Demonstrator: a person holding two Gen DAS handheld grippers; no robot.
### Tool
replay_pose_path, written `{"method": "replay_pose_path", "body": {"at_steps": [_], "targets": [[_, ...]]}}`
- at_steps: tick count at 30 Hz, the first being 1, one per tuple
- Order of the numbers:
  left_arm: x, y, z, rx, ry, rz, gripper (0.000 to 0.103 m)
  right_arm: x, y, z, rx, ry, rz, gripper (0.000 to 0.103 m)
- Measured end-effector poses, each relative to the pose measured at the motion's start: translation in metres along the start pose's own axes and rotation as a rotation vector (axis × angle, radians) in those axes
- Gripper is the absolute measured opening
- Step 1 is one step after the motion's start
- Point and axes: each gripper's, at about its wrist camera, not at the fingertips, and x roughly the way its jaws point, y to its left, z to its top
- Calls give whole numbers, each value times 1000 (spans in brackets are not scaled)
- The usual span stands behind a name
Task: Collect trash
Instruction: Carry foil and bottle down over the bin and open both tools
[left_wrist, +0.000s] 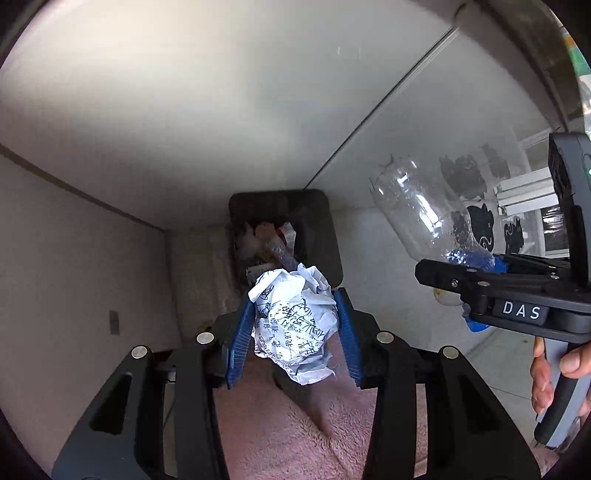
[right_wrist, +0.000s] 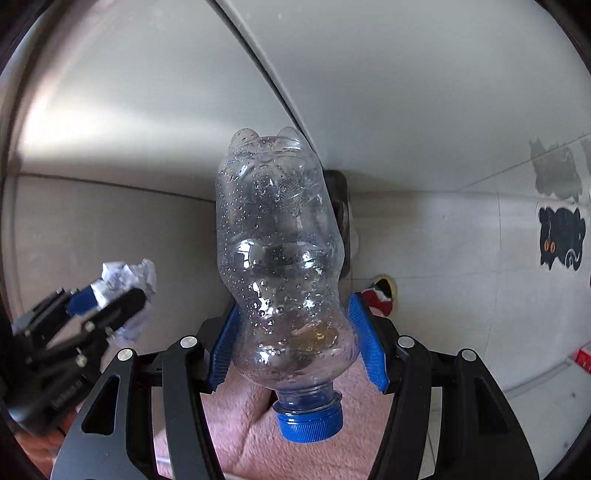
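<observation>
In the left wrist view, the left gripper at lower centre clamps one crumpled paper ball, which hides part of the single dark bin behind it; the bin's contents are a jumble, hard to make out. At the right edge, the right gripper grips one clear bottle, a hand cut off below. In the right wrist view the bottle's blue cap points toward the camera, its body covering most of the bin.

Daylight from right — sharp, fisheye-warped edges.
</observation>
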Motion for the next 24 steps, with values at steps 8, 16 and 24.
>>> {"method": "replay_pose_path", "body": {"at_steps": [8, 16, 24], "targets": [[45, 12, 13, -38, 68, 14, 41, 44, -12, 23, 82, 81, -1, 59], [58, 11, 21, -24, 107, 5, 46, 56, 0, 39, 67, 100, -28, 59], [52, 17, 28, -39, 105, 11, 65, 47, 7, 41, 86, 50, -30, 76]]}}
